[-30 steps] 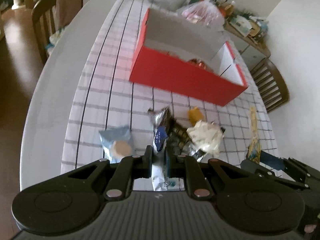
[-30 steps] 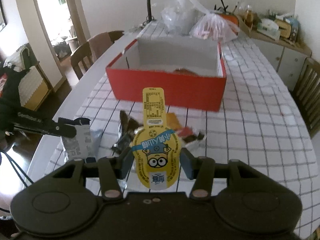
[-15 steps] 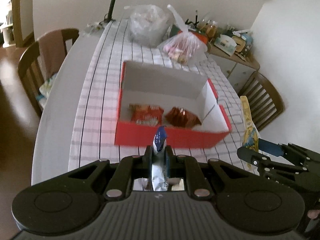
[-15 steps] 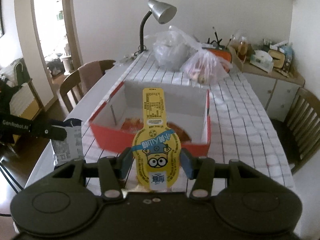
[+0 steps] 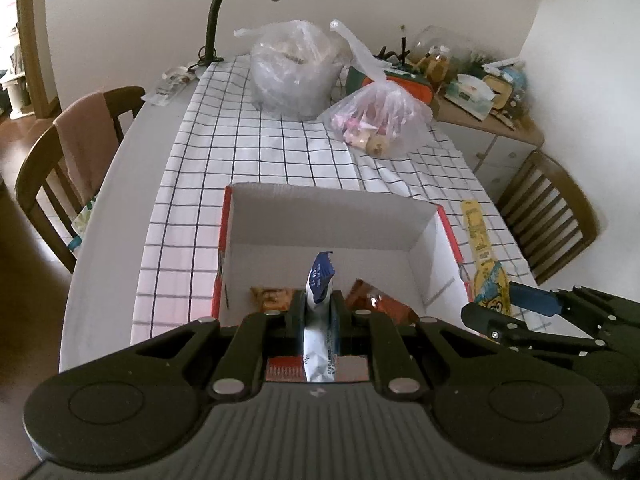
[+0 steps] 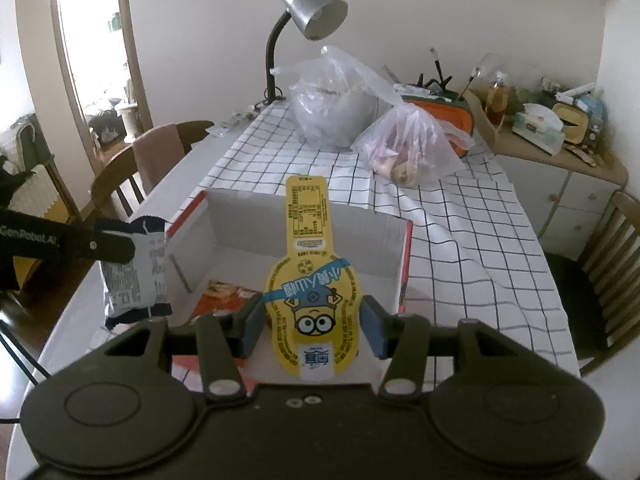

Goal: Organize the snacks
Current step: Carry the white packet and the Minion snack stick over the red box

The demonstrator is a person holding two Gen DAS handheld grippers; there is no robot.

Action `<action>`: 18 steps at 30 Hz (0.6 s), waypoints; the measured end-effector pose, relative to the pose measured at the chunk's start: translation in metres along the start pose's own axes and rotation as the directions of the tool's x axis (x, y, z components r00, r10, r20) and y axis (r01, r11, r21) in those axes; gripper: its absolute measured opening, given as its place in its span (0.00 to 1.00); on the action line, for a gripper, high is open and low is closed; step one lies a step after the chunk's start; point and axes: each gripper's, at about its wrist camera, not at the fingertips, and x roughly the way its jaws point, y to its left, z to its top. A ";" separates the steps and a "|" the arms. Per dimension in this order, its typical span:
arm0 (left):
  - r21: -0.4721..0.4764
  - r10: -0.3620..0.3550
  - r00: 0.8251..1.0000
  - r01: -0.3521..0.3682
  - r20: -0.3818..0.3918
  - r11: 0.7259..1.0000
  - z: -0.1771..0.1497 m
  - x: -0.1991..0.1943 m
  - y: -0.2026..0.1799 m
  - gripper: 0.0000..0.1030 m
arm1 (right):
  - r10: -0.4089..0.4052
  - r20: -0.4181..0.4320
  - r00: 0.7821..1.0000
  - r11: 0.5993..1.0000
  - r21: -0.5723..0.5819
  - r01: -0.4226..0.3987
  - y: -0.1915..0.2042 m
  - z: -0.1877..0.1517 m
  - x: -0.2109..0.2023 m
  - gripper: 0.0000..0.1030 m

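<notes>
A red box (image 5: 224, 248) (image 6: 405, 264) with white inner walls lies open on the checked tablecloth. Two orange snack packets (image 5: 272, 298) (image 6: 224, 294) lie inside it near the front wall. My left gripper (image 5: 318, 310) is shut on a thin blue-and-silver snack packet (image 5: 320, 280) (image 6: 134, 268), held on edge over the box's near end. My right gripper (image 6: 314, 320) is shut on a yellow cartoon-printed snack pack (image 6: 312, 280) (image 5: 486, 272) that stands up with its long tab pointing away, above the box's front.
Two clear plastic bags (image 5: 296, 68) (image 5: 380, 120) and a grey desk lamp (image 6: 312, 12) stand at the table's far end. Wooden chairs (image 5: 76, 160) (image 5: 548, 212) flank the table. A cluttered cabinet (image 6: 552, 152) stands at the right.
Both grippers moved forward and up with their snacks, from above the loose pile on the cloth to over the near end of the red box. The pile has dropped out of view.
</notes>
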 end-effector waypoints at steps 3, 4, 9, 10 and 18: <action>0.010 0.027 0.999 -0.027 -0.017 1.000 0.011 0.020 0.000 0.12 | -0.006 -0.022 1.000 1.000 -0.010 0.006 -0.007 0.009 0.024 0.48; 0.011 0.034 0.999 -0.033 -0.025 0.999 0.013 0.027 0.000 0.12 | -0.004 -0.033 0.999 1.000 -0.013 0.003 -0.009 0.012 0.032 0.48; 0.001 0.050 0.996 -0.050 -0.069 0.999 0.021 0.061 0.008 0.12 | -0.001 -0.077 0.997 0.999 -0.038 -0.002 -0.013 0.020 0.071 0.48; -0.004 0.051 0.995 -0.052 -0.080 0.999 0.023 0.068 0.010 0.12 | 0.001 -0.087 0.996 0.999 -0.038 -0.004 -0.015 0.022 0.079 0.48; -0.004 0.067 0.985 -0.068 -0.158 0.998 0.022 0.111 0.020 0.12 | 0.006 -0.152 0.988 0.996 -0.083 -0.019 -0.008 0.023 0.123 0.48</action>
